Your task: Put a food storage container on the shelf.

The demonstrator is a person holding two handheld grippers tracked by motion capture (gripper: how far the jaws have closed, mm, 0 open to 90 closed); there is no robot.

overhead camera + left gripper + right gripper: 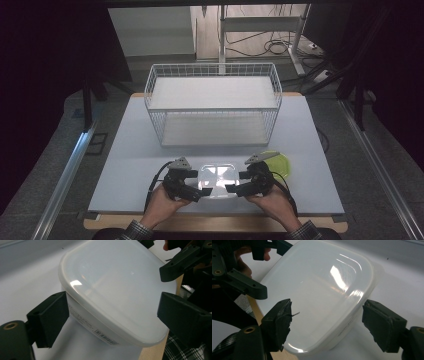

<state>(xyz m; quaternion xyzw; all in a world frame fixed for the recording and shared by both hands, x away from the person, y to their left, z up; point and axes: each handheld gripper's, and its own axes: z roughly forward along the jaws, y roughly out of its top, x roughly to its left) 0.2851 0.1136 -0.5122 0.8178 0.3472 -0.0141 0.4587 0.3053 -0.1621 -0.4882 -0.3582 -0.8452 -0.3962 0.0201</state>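
A translucent white lidded container [217,177] lies flat near the table's front edge, between both hands. My left gripper [192,187] is at its left end, open, with its jaws astride a corner of the container [112,290]; one jaw rests against the side wall. My right gripper [240,185] is at the right end, also open, and straddles the opposite end of the container [317,295]; a gap shows beside one jaw. The left gripper view has the right gripper [180,262] at its top right. The right gripper view has the left gripper [249,287] at its top left.
A white wire basket [212,102] with a shelf stands at the back middle of the pale table [125,165]. A yellow-green round plate [281,162] lies just behind my right hand. The table's wooden front edge [215,222] runs close under the container.
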